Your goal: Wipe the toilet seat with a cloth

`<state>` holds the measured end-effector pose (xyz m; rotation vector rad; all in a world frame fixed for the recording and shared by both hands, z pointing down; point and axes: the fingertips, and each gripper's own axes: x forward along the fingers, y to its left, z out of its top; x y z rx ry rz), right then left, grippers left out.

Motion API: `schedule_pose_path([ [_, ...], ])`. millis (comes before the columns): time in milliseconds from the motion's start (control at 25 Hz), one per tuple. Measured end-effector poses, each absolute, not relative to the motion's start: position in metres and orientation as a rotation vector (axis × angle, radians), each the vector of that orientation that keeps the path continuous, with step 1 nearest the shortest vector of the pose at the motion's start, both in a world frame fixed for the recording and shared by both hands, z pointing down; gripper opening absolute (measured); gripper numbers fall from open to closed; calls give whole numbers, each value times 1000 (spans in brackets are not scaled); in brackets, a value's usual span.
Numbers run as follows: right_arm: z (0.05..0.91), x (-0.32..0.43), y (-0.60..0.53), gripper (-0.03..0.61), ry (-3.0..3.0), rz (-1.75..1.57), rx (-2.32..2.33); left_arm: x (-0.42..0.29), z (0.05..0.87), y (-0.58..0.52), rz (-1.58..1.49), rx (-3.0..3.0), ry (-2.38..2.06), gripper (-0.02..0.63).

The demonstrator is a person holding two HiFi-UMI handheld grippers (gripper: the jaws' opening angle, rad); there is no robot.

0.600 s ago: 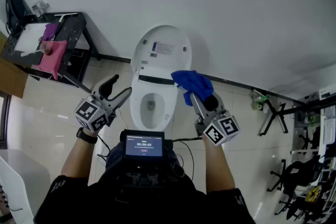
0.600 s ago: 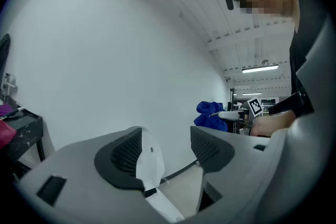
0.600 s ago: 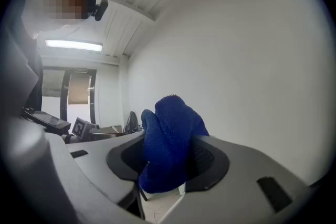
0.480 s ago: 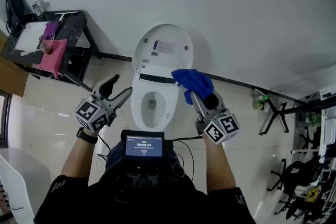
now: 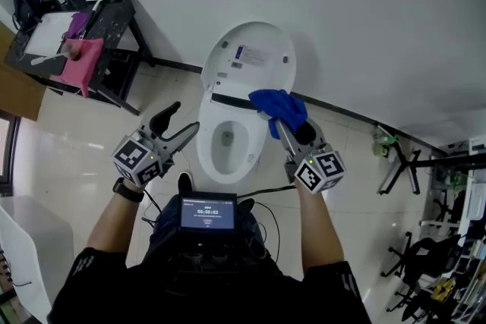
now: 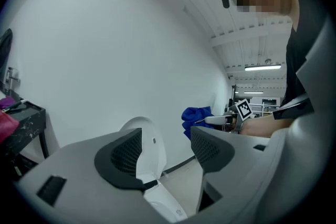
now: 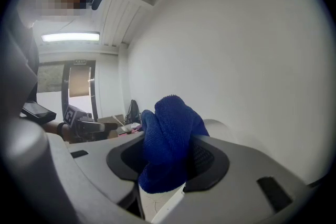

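Observation:
A white toilet (image 5: 228, 152) stands against the wall with its lid (image 5: 254, 64) raised upright. Its seat (image 5: 247, 163) rings the open bowl. My right gripper (image 5: 277, 125) is shut on a bunched blue cloth (image 5: 279, 110), held above the right rear edge of the bowl. The right gripper view shows the blue cloth (image 7: 168, 144) pinched between both pads. My left gripper (image 5: 181, 127) hovers open just left of the bowl with nothing between its fingers (image 6: 123, 157). In the left gripper view the raised lid (image 6: 147, 147) and the blue cloth (image 6: 198, 115) show beyond the jaws.
A black shelf rack (image 5: 114, 26) with a pink cloth (image 5: 82, 64) stands left of the toilet against the wall. A black stand (image 5: 395, 152) and more equipment (image 5: 437, 269) sit at the right. A screen unit (image 5: 206, 212) hangs at my chest. The floor is glossy tile.
The view has shifted: the toilet now sits lower and nearer. Both grippers keep their places beside the bowl, with the cloth still held in the right one.

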<state>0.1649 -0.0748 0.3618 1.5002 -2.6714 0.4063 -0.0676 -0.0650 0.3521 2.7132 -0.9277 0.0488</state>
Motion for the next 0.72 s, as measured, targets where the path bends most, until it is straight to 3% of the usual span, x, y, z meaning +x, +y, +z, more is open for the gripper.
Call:
schedule_pose_path([
  [280, 417, 143, -108, 193, -2616, 453, 1412, -84, 384, -66, 79, 2681, -936, 285],
  [720, 593, 97, -148, 193, -2471, 677, 1226, -113, 464, -63, 209, 2566, -966, 285],
])
